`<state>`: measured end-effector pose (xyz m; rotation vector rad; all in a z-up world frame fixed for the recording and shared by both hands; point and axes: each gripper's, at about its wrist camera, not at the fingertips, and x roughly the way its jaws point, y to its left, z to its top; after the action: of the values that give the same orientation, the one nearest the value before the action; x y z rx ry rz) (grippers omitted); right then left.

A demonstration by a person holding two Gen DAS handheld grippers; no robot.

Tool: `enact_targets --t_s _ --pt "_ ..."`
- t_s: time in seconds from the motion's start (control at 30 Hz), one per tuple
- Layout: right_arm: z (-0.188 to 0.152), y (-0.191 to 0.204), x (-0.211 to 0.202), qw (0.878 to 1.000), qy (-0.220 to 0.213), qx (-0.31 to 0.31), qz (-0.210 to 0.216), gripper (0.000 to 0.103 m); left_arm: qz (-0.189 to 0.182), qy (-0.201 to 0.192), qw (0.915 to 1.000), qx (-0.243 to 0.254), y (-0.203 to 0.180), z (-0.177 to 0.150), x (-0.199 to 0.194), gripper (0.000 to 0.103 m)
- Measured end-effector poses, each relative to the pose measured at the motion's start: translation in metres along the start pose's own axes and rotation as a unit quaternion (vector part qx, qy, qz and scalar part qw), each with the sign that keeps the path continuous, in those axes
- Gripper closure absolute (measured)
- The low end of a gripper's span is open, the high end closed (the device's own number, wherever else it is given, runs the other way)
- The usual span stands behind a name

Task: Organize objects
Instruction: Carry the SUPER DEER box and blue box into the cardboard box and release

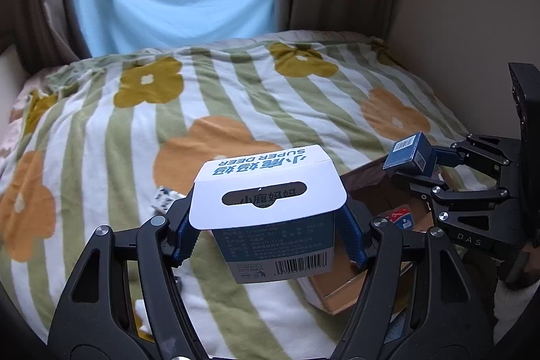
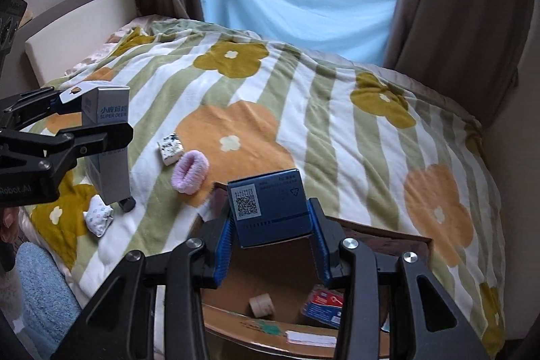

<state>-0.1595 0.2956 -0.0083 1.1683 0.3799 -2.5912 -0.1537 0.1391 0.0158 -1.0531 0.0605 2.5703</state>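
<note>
My left gripper [image 1: 270,235] is shut on a tall white and blue "Super Deer" box [image 1: 270,208] and holds it above the blanket, left of the cardboard box [image 1: 368,191]. It also shows in the right wrist view [image 2: 108,137]. My right gripper [image 2: 273,238] is shut on a small dark blue box [image 2: 270,208] with a QR code, held over the open cardboard box [image 2: 388,238]. The blue box also shows in the left wrist view [image 1: 410,156]. Inside the cardboard box lie a tape roll [image 2: 261,304] and a red and blue packet [image 2: 324,302].
On the flowered blanket [image 2: 320,110] lie a pink hair scrunchie [image 2: 189,171], a small black and white patterned box [image 2: 170,148], a small white patterned pouch [image 2: 98,215] and a small black object [image 2: 127,204]. Curtains and a blue sheet hang behind the bed.
</note>
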Motion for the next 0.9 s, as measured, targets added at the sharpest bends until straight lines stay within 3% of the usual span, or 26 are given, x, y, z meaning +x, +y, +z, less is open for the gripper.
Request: enact_targets --t_s 0.37,0.6,0.9 --pt "-0.067 -0.096 0.032 0.996 0.051 0.063 -0.042 0.066 -0.046 0.065 0.9963 0.033 -0.080 -0.028 0.091 0.036" --pt "-0.099 -0.117 0.055 0.993 0.076 0.077 -0.047 0.066 -0.044 0.109 0.9920 0.047 -0.098 -0.053 0.127 0.036" --pt "-0.100 -0.119 0.064 0.993 0.067 0.089 -0.043 0.063 -0.030 0.108 0.9925 0.050 -0.101 -0.049 0.130 0.034"
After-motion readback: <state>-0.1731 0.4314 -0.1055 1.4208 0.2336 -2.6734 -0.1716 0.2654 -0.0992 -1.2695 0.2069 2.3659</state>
